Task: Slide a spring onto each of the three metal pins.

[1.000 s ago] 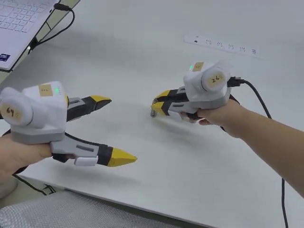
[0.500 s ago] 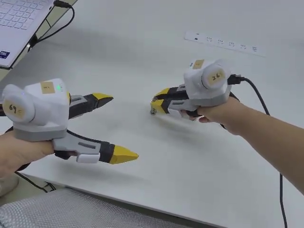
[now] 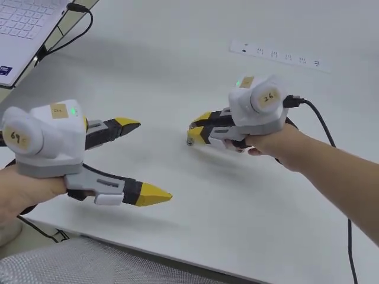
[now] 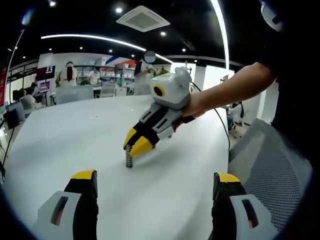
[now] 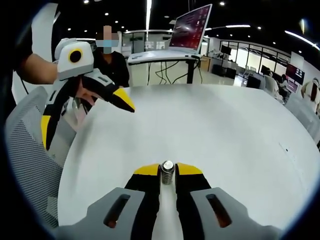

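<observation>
Jaws of the right gripper (image 3: 200, 131) are being pressed closed on a spring (image 4: 129, 158), which is being held upright just under the yellow tips, its lower end touching the white table (image 3: 177, 59). In the right gripper view a bright metal end is being shown at the top of the coils; whether that is a pin inside the spring cannot be told. The spring's long axis is being held vertical, crosswise to the jaws, which are being angled down toward the table. The left gripper (image 3: 148, 159) is being held well apart from the spring, its jaws spread wide with nothing between them. The spring is lying straight ahead of those open jaws, so any sliding move is judged to run along that vertical axis.
</observation>
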A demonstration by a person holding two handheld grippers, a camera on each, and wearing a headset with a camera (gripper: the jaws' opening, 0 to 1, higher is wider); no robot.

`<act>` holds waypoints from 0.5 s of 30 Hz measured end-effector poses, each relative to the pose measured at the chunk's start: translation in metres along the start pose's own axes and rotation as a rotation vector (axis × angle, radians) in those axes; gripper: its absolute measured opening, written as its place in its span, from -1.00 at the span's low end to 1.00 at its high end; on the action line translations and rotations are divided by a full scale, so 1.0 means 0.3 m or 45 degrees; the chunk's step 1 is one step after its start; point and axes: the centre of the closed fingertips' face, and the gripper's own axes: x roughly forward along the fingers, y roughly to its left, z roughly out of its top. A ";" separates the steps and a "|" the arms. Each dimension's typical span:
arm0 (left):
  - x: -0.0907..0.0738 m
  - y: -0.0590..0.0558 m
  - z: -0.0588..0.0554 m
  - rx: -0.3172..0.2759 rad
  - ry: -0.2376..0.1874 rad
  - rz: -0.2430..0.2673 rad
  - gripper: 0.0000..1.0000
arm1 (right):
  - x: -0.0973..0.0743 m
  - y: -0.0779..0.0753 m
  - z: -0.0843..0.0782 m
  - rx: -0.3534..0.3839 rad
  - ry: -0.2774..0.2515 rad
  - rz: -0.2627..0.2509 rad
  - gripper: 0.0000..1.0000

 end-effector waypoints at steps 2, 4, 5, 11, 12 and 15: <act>0.000 0.001 0.001 0.000 0.000 0.000 0.87 | -0.001 0.000 -0.003 -0.004 0.006 -0.002 -0.80; -0.001 0.000 0.004 0.002 0.000 0.001 0.87 | -0.004 0.004 0.003 0.004 -0.006 0.001 -0.79; -0.001 -0.001 0.005 0.001 -0.001 0.000 0.87 | -0.005 0.004 0.005 0.008 -0.008 0.000 -0.77; 0.001 -0.003 0.005 0.002 0.000 -0.003 0.86 | -0.009 0.008 0.018 0.012 -0.019 -0.002 -0.74; 0.001 -0.003 0.006 0.002 0.001 -0.004 0.86 | -0.009 0.010 0.018 0.013 -0.019 0.000 -0.74; 0.001 -0.003 0.009 0.003 -0.001 -0.004 0.87 | -0.010 0.017 0.020 0.009 -0.016 0.000 -0.71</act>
